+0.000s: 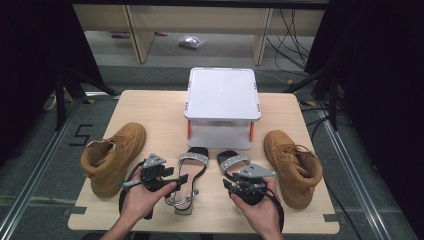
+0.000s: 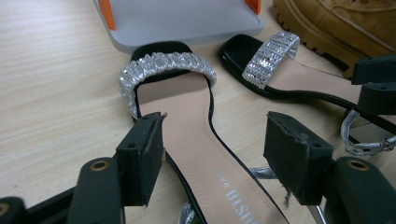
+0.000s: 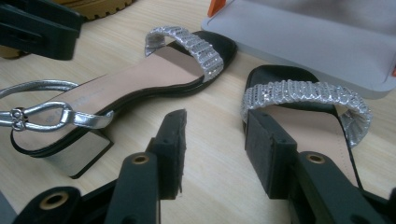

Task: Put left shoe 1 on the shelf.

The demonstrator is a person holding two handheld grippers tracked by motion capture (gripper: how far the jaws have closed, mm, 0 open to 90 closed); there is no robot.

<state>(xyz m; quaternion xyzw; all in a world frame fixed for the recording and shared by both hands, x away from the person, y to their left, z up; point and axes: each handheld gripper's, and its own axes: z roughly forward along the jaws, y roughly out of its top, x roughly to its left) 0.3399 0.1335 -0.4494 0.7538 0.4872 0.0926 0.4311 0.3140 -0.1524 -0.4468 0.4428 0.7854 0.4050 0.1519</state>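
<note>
Two sandals lie side by side at the lower middle of the high view, and I hold one tool over each. My left tool (image 1: pixel 172 181) sits at the lower left of centre, its jaws released and standing apart on either side of the left sandal (image 1: pixel 189 176); in the left gripper view the pads (image 2: pixel 142 156) flank the beige insole without pressing on it. My right tool (image 1: pixel 239 181) is at the lower right of centre, also released: in the right gripper view one jaw stands over bare desk and the other over the inner edge of the right sandal (image 3: pixel 306 109), nothing clamped between them. Both sandals have black soles and glittering silver toe straps; the left one shows a silver ankle strap and block heel at the left of the right gripper view.

Just above the sandals, at the centre of the high view, stands a white box (image 1: pixel 222 107) with orange posts at its corners, its flat lid on, so I cannot tell what is inside. A tan boot (image 1: pixel 111 155) lies at the left edge of the desk (image 1: pixel 160 107), and another tan boot (image 1: pixel 294 165) at the right edge.
</note>
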